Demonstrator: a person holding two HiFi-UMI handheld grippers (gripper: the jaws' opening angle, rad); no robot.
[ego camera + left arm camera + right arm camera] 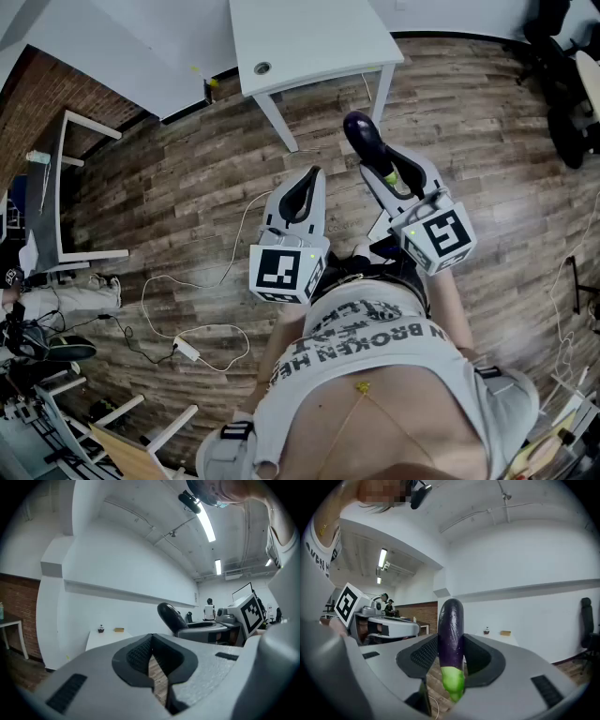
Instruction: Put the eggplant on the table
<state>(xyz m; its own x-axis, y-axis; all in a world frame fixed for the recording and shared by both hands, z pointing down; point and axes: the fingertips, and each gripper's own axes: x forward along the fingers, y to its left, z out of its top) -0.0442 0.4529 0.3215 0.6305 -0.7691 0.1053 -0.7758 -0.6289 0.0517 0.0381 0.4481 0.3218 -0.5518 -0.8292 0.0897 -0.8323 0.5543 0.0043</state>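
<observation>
Where the fingers (423, 654) of the right gripper (451, 662) press in from both sides, they grasp an eggplant (451, 630). Its green stem end sits low between the pads and its dark purple body sticks out past the fingertips. In the head view the eggplant (367, 141) is held in the air at about 1 o'clock from the centre, above the wooden floor (187, 187), its purple tip aimed toward 11 o'clock.

The left gripper (151, 662) holds nothing. Its fingers (138, 656) are clenched together at the tips, with only a thin sliver of floor showing below where they meet. In the head view the left gripper (302, 192) sits near the centre, just beside the right gripper (389, 178).

A white desk (309, 37) stands at 12 o'clock, apart from the eggplant and beyond it. A white cable (187, 328) lies on the floor at 8 o'clock. An office chair (587, 620) stands at 3 o'clock in the right gripper view.
</observation>
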